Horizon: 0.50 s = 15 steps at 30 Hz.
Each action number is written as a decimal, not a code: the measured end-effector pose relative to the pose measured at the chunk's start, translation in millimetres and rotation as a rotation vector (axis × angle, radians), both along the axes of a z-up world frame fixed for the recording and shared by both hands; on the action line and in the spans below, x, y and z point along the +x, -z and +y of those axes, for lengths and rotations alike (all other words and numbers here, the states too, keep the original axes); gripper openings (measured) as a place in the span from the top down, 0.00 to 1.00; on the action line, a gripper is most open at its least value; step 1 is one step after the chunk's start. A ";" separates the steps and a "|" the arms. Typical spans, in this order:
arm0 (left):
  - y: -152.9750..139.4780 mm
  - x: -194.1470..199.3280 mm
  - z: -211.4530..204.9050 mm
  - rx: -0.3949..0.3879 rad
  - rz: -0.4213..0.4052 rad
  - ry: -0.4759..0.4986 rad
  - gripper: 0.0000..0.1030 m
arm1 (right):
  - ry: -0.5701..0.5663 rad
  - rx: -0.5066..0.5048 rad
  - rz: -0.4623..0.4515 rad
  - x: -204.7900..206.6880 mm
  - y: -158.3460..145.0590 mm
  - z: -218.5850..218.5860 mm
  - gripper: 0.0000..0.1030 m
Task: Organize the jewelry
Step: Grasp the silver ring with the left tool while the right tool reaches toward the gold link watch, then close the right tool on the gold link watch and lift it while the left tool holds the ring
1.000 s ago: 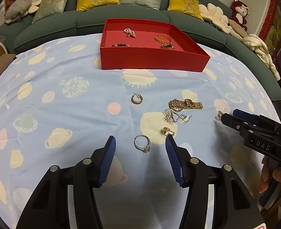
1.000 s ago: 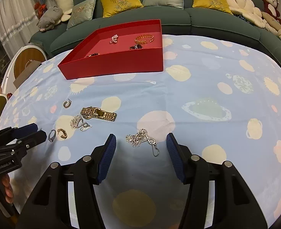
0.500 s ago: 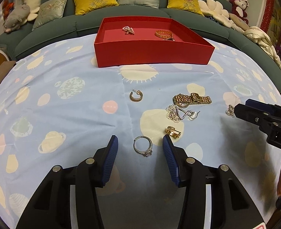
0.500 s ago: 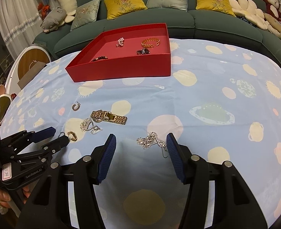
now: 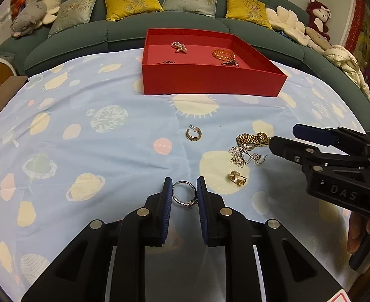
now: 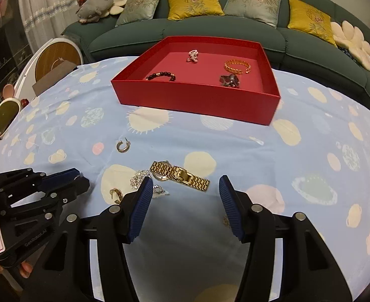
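The left hand-held gripper [image 5: 184, 196] has its blue pads closed onto a silver ring with a small stone setting [image 5: 185, 195], low on the pale blue planet-print table [image 5: 109, 146]. The right hand-held gripper [image 6: 183, 193] hangs open near a gold link watch [image 6: 180, 175]. The red rectangular tray [image 6: 192, 100] sits farther back.

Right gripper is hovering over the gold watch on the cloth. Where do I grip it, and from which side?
Grip the gold watch across its flat link band, near the middle clasp, coming straight down from above. It lies flat and stretched out on the tablecloth, so the narrow band fits between the right gripper's open fingers. Avoid the case end: the silver chain lies tangled against it.
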<state>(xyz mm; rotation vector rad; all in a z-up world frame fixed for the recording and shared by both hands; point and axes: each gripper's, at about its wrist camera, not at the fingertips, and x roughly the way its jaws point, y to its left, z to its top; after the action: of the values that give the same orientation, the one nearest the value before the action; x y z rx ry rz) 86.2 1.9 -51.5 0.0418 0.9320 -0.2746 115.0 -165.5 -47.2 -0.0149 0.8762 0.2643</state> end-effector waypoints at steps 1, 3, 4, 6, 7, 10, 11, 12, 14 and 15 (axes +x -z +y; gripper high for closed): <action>-0.8 -0.3 3.4 -0.003 0.001 -0.003 0.84 | -0.011 -0.007 0.001 3.2 0.8 3.4 0.49; -1.5 -1.0 9.1 -0.004 0.003 -0.009 0.84 | -0.033 -0.029 0.003 10.0 3.7 9.4 0.49; -1.6 -1.1 12.3 -0.005 0.004 -0.013 0.84 | -0.042 -0.045 0.007 13.9 5.8 11.5 0.51; -1.6 -0.3 19.7 -0.008 0.009 -0.027 0.84 | -0.056 -0.058 0.020 20.1 9.9 12.6 0.60; -1.9 -0.1 23.2 -0.013 0.011 -0.033 0.84 | -0.060 -0.059 0.027 22.9 11.9 11.7 0.63; -4.0 0.4 31.5 -0.025 0.012 -0.046 0.84 | -0.082 -0.043 0.036 26.0 14.3 7.7 0.64; -4.9 0.3 33.7 -0.029 0.013 -0.049 0.84 | -0.095 -0.043 0.037 26.3 14.1 7.7 0.64; -5.9 0.0 35.4 -0.034 0.013 -0.051 0.84 | -0.110 -0.043 0.040 26.5 14.4 7.9 0.64; -7.0 -0.2 37.0 -0.041 0.014 -0.050 0.84 | -0.139 -0.034 0.057 27.4 17.0 8.3 0.63; -7.5 -0.7 37.2 -0.045 0.014 -0.049 0.84 | -0.156 -0.011 0.063 27.5 18.3 8.0 0.63</action>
<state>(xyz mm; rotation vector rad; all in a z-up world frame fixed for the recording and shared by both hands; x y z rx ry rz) 85.5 39.1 -44.0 -0.0239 0.9393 -0.2508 142.5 -157.6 -65.6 -0.0857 0.9405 0.4073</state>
